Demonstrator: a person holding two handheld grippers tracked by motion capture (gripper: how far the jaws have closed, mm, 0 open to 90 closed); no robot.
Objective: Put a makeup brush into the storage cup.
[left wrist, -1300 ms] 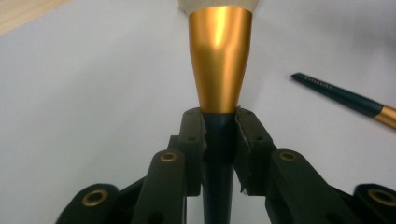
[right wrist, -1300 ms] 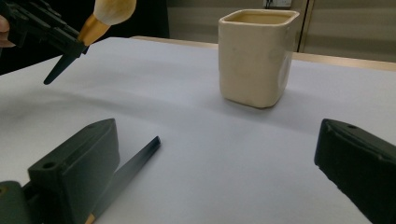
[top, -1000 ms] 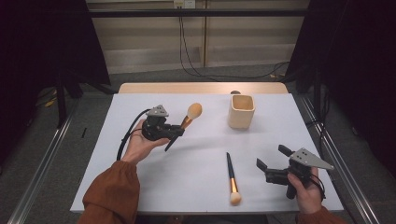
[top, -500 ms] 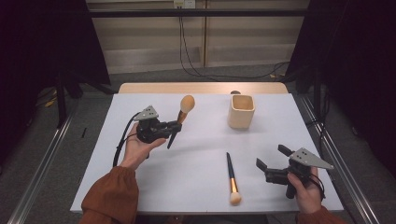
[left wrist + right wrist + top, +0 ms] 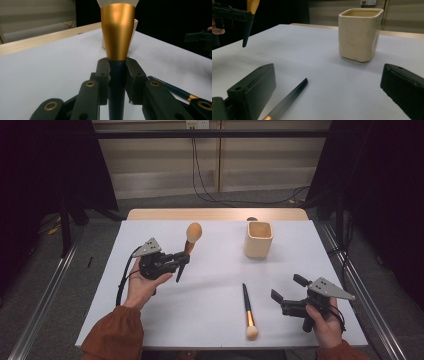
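High view: your left hand-held gripper [image 5: 179, 260] pinches the dark-handled, gold-ferruled makeup brush [image 5: 189, 242] upright above the white bench [image 5: 210, 320], probably to clear the cream square ceramic cup [image 5: 259, 239]; your right hand-held gripper [image 5: 286, 294] waits spread beside a second brush [image 5: 247, 309].

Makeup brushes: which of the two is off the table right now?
The brush clamped in the left gripper, bristles up. The other brush lies flat on the table, in front of the open right gripper.
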